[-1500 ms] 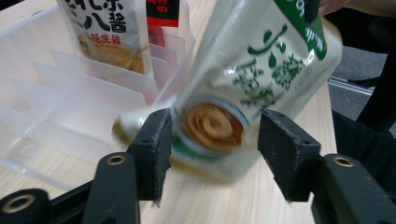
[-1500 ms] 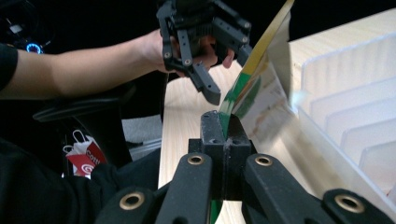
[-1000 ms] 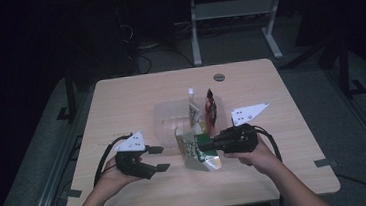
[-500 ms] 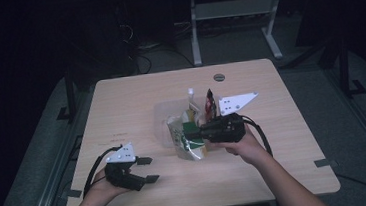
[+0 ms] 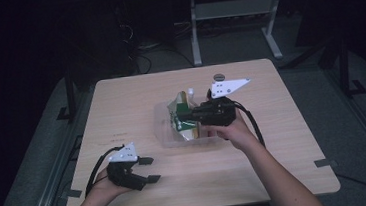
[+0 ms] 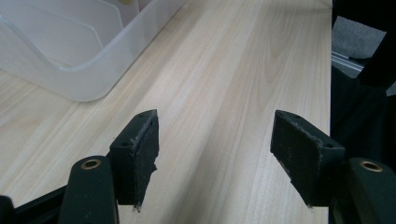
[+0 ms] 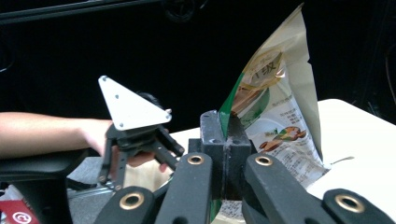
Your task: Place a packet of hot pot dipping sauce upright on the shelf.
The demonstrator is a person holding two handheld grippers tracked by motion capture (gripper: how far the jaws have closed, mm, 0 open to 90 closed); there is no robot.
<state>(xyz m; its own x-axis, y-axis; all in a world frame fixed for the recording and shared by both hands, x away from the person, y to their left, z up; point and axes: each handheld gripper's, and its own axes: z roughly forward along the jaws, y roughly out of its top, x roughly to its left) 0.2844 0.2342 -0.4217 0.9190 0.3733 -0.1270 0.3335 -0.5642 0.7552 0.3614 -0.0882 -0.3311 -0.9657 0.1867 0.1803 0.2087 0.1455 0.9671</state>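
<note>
I am lifting the snack bag [image 5: 182,119], pinched tight in my right gripper [image 5: 184,117], off the table to above the clear bin [image 5: 166,134], while my left gripper [image 5: 149,169], jaws spread and holding nothing, is resting near the table's [image 5: 130,97] front edge.

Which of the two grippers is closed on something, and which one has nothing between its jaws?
The right gripper is clamped on the green and cream snack bag, over the clear bin. The left gripper stands open above bare table.
</note>
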